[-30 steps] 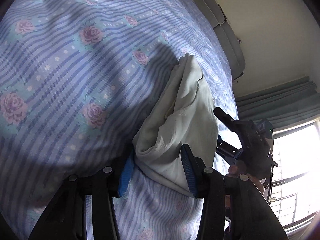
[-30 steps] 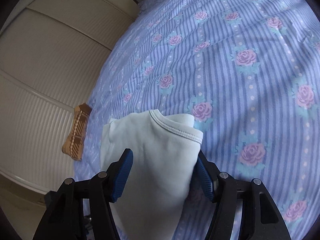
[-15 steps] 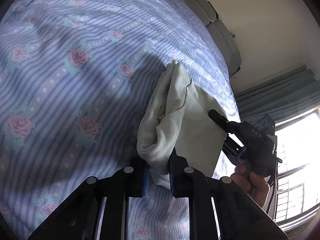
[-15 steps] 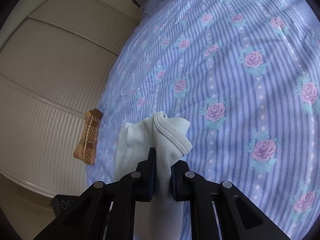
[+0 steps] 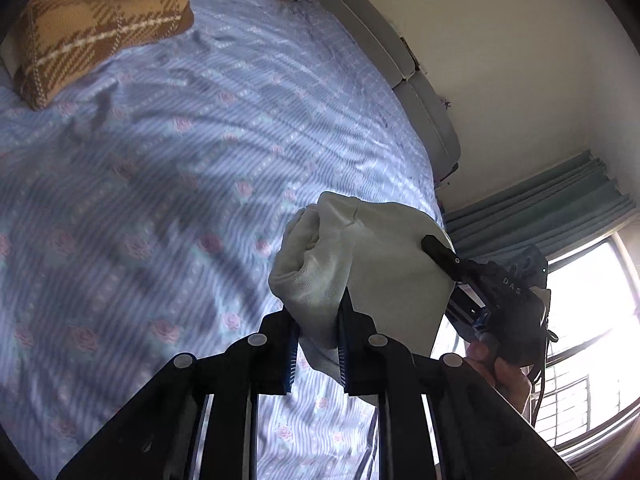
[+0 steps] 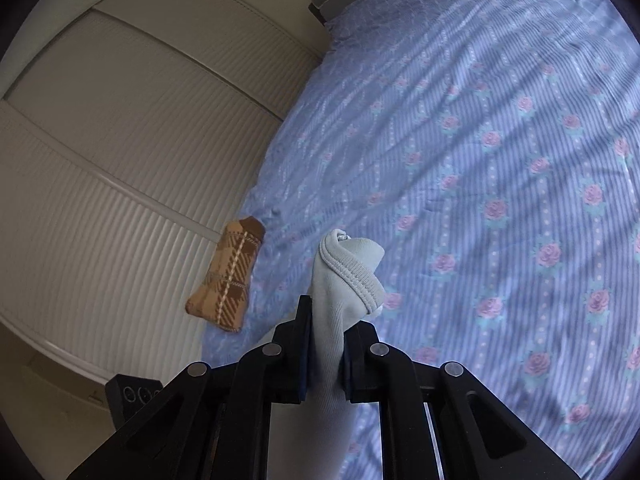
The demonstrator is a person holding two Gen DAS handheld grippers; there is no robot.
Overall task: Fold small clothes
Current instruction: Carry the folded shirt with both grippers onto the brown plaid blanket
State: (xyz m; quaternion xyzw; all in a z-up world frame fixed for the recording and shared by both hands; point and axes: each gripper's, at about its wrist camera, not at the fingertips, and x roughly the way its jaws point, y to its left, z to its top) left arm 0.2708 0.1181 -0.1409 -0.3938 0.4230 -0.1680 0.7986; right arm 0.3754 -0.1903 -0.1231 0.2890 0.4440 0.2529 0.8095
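Note:
A small pale sock (image 5: 344,264) hangs stretched between both grippers above the bed. My left gripper (image 5: 318,332) is shut on its toe end, the cloth bunched between the blue pads. In the right wrist view my right gripper (image 6: 325,320) is shut on the sock (image 6: 348,268) near its ribbed cuff, which sticks up past the fingertips. The right gripper (image 5: 440,250) also shows in the left wrist view, a person's hand (image 5: 500,372) holding it at the sock's other end.
A brown plaid folded sock (image 6: 228,284) lies at the bed's left edge, also seen as the brown plaid sock (image 5: 96,28) top left. The striped rose bedsheet (image 6: 500,160) spreads ahead. White wardrobe doors (image 6: 120,140) stand left; headboard (image 5: 400,64), curtain and window (image 5: 592,320) lie right.
Both grippers closed on the sock's ends, then lifted it off the sheet. The bed now sits farther below and the plaid sock has come into the left wrist view.

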